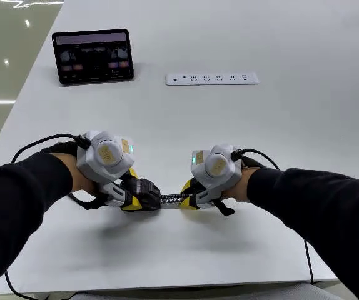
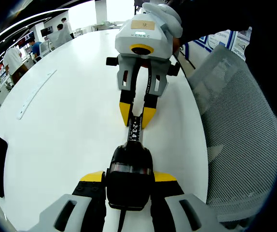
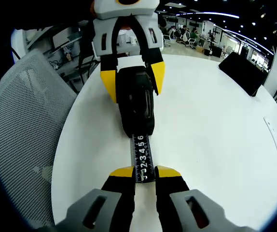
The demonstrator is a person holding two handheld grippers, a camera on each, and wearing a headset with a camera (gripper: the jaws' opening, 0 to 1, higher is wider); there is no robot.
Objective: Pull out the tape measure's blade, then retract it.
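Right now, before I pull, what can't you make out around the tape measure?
- End hook of the blade: hidden between the jaws of the right gripper, right gripper view.
- Sides of the tape measure case: covered by the left gripper, left gripper view.
- Numbers on the blade: too small in the head view.
- Screen of the tablet: too small to read, head view.

White bench (image 1: 273,37), grey mesh chair (image 2: 240,125), glossy floor (image 1: 4,44) w/ glare.
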